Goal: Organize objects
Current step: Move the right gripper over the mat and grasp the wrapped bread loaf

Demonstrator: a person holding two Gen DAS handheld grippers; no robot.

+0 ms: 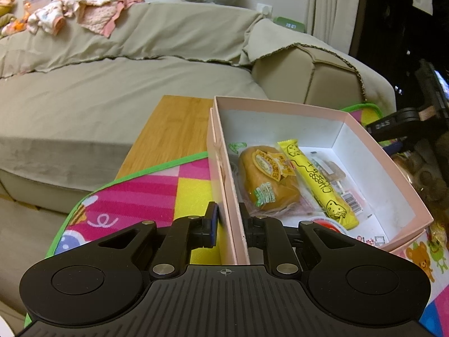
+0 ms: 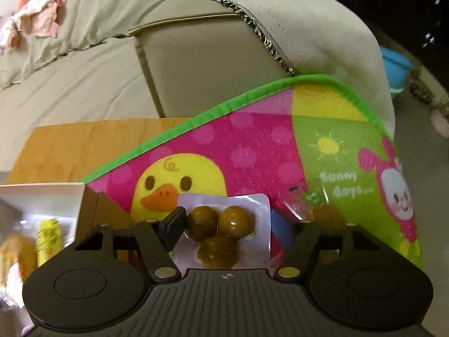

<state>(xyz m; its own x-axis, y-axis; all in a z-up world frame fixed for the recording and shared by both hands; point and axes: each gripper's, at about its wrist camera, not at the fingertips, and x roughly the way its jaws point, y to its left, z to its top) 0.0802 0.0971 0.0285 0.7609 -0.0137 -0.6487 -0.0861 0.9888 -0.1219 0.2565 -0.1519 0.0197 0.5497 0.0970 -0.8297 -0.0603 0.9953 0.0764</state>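
I have my left gripper (image 1: 228, 219) clamped on the near side wall of the pink box (image 1: 362, 132), one finger outside and one inside, which I judge is there to keep the box from sliding on the cartoon play mat (image 1: 157, 185) while snacks go in. Beyond that gripper, inside the box, lie a wrapped bun (image 1: 266, 179) and a yellow cheese stick packet (image 1: 317, 185), with barcoded wrappers to their right; the far right half of the white floor looks free for more. My right gripper (image 2: 224, 224) straddles a blister pack of three brown balls (image 2: 221, 224) lying on the mat, its jaws apart; the left pad looks to be at the pack's edge, the right pad off it, so I count nothing as held. The box corner sits just left of this gripper, another wrapped snack (image 2: 317, 210) just right. The mat's green hem and the sofa arm (image 2: 202, 64) lie ahead.
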